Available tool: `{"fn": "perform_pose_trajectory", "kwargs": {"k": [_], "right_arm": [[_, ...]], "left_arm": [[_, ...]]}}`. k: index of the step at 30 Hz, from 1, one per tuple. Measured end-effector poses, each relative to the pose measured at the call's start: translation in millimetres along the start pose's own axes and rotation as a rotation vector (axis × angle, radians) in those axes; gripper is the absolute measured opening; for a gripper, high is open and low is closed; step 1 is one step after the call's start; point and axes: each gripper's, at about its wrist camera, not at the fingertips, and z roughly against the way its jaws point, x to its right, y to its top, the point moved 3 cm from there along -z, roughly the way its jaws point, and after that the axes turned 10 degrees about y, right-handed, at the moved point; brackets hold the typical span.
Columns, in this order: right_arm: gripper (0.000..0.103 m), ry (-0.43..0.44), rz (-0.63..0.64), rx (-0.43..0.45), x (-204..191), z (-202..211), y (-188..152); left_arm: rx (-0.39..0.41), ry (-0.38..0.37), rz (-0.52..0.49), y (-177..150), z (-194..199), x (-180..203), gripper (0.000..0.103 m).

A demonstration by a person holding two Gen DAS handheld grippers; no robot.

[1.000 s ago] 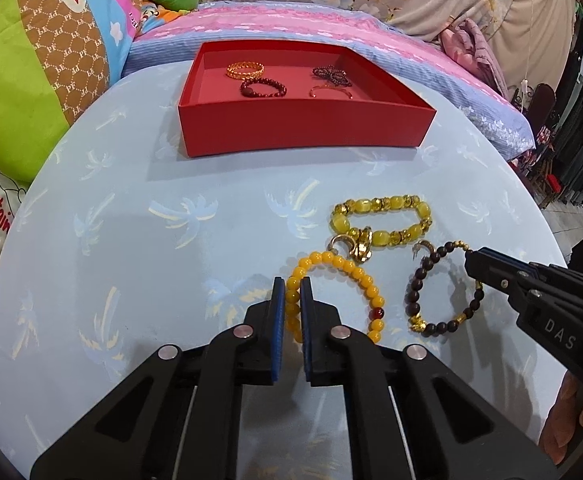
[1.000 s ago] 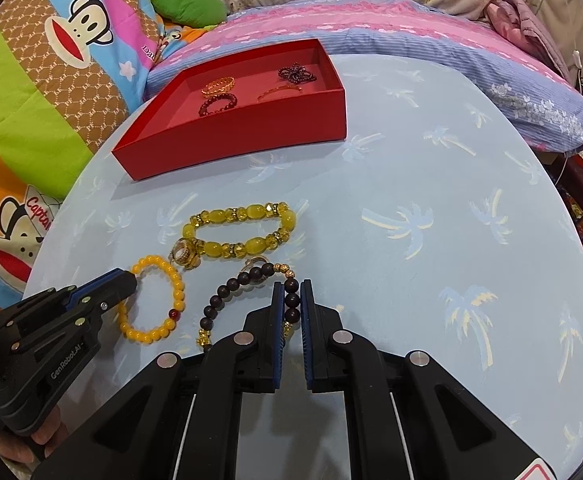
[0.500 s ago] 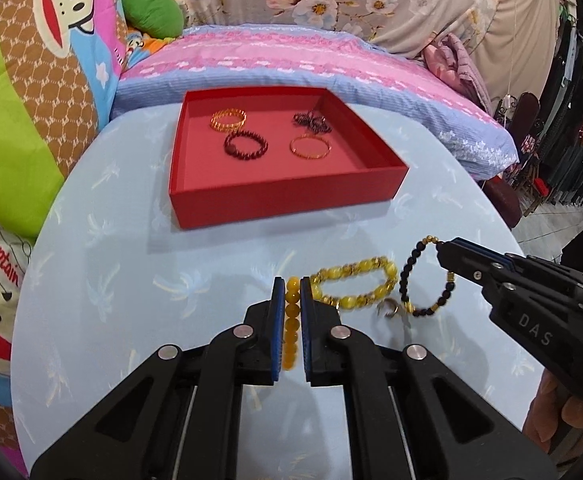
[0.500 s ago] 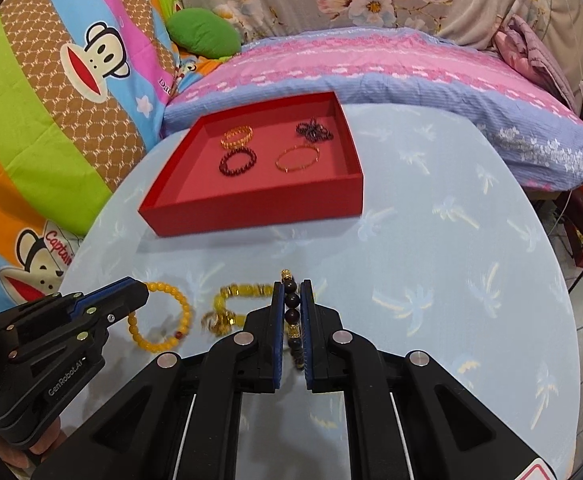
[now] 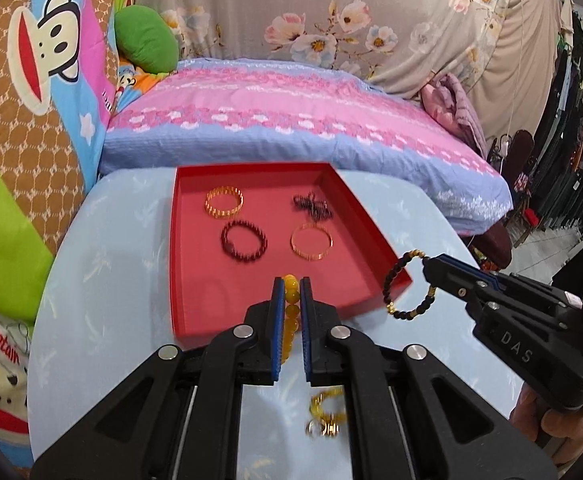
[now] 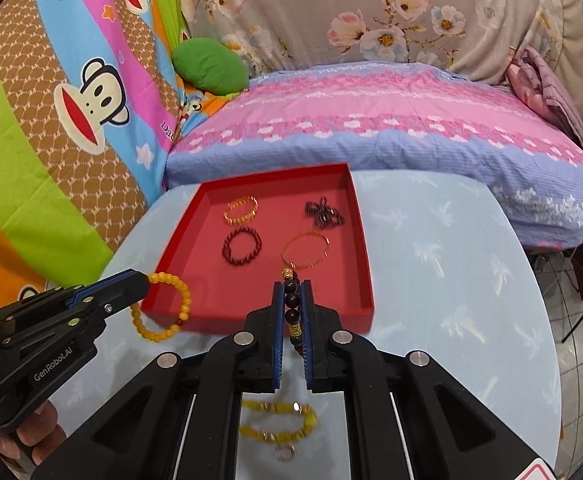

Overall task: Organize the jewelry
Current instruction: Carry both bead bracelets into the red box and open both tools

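My left gripper (image 5: pixel 290 292) is shut on an orange bead bracelet (image 5: pixel 290 312) and holds it in the air at the near edge of the red tray (image 5: pixel 195 312). The bracelet also shows in the right wrist view (image 6: pixel 163 312). My right gripper (image 6: pixel 292 292) is shut on a dark bead bracelet (image 6: pixel 292 304), which hangs near the tray's right corner in the left wrist view (image 5: pixel 407 288). The tray holds a gold bangle (image 5: pixel 224 201), a dark red bead bracelet (image 5: pixel 244 236), a thin orange bangle (image 5: pixel 311 241) and a dark chain (image 5: pixel 312 206).
A yellow chunky bead bracelet with a ring (image 6: pixel 279 426) lies on the light blue round table (image 6: pixel 451 280) below my grippers. A pink and blue cushion (image 5: pixel 291 120) and colourful bedding lie behind the table. The table edge drops off at the right.
Both grippers lifted their bracelets off the table and moved forward to the near edge of the red tray. The yellow chunky bracelet stayed on the table.
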Motion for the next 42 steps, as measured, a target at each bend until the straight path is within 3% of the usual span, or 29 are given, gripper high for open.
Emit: {"fn": "perform_pose_trajectory", "kwargs": {"k": [6, 11, 21, 37, 42], "right_arm": [[0.008, 0.030, -0.005, 0.000, -3, -29, 26], [0.008, 0.063, -0.044, -0.040, -2, -58, 27], [0.008, 0.025, -0.084, -0.118, 17, -97, 6], [0.011, -0.040, -0.080, -0.137, 34, -108, -8], [0.015, -0.037, -0.080, -0.132, 32, -106, -8]], "left_arm": [[0.001, -0.035, 0.034, 26, -24, 0, 0.007], [-0.044, -0.065, 0.068, 27, -54, -3, 0.007], [-0.142, 0.014, 0.063, 1, -106, -15, 0.007], [-0.144, 0.151, 0.029, -17, -121, -26, 0.008], [-0.137, 0.165, 0.037, -19, -120, -26, 0.018]]}}
